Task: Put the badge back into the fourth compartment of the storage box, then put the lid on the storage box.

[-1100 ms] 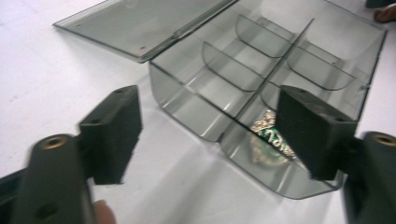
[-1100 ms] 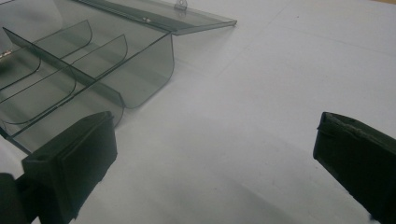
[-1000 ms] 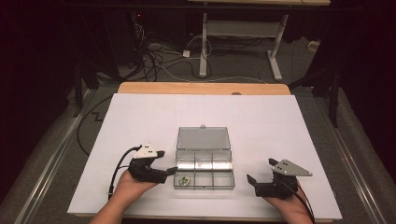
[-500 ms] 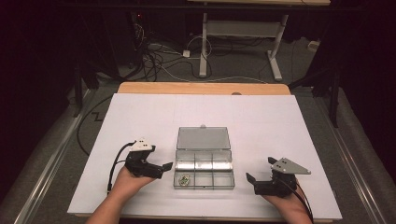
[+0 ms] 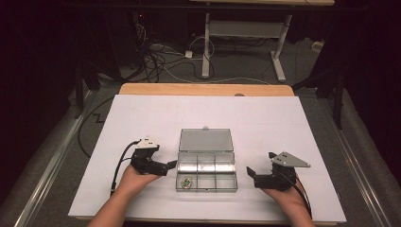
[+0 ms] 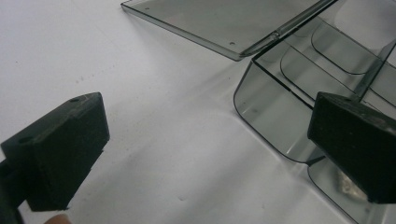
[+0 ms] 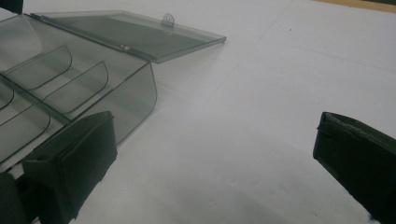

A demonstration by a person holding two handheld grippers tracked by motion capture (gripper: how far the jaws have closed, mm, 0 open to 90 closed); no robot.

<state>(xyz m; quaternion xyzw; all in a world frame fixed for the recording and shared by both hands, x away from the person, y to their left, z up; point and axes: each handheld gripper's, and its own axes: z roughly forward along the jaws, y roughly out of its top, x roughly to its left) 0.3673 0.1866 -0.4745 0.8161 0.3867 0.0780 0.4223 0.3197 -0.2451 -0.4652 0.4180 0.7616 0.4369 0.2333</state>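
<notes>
Both grippers, left (image 5: 171, 165) and right (image 5: 250, 174), gape wide and empty either side of the box (image 5: 206, 165), whose lid (image 5: 205, 140) lies back to expose its compartments.

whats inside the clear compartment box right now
The clear box lies open with its lid flat behind. One small greenish item sits in the near-left compartment; what it is cannot be told. The other compartments look empty.
</notes>
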